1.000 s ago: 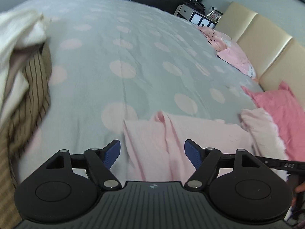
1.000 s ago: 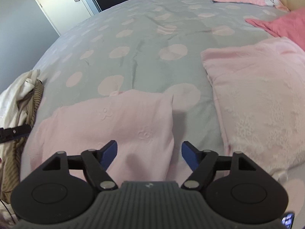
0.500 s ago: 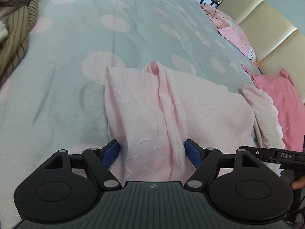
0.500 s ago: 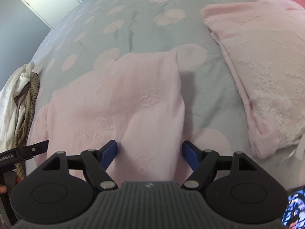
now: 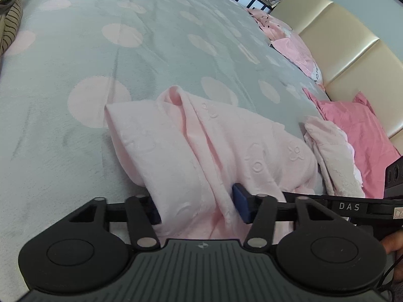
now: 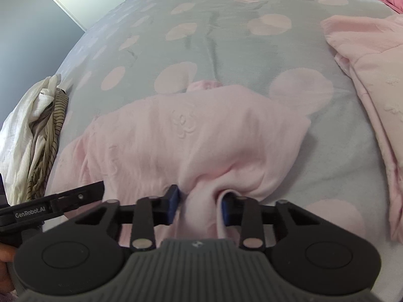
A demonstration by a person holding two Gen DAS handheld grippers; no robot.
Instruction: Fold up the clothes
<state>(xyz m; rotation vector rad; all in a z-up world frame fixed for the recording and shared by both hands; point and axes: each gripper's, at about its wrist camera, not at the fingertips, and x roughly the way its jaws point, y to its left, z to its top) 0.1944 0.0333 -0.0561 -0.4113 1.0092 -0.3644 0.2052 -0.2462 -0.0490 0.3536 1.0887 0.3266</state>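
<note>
A pale pink embossed garment point(image 5: 201, 146) lies rumpled on the grey bedspread with pink dots point(image 5: 113, 58). It also shows in the right wrist view point(image 6: 191, 141). My left gripper point(image 5: 197, 207) has its blue pads around the garment's near edge, with cloth bunched between them. My right gripper point(image 6: 200, 206) is closed on a gathered fold of the same garment at its near right side. Each gripper's body shows at the edge of the other's view.
A folded pale pink lacy garment point(image 5: 335, 161) and a bright pink cloth point(image 5: 362, 130) lie to the right by the cream headboard point(image 5: 352, 32). A heap of white and brown striped clothes point(image 6: 35, 136) lies at the bed's left edge. More pink items point(image 5: 284, 37) lie farther back.
Both grippers have moved forward onto the pink garment and closed from wide open. The right one now pinches a bunched fold; the left pads have narrowed around the near edge.
</note>
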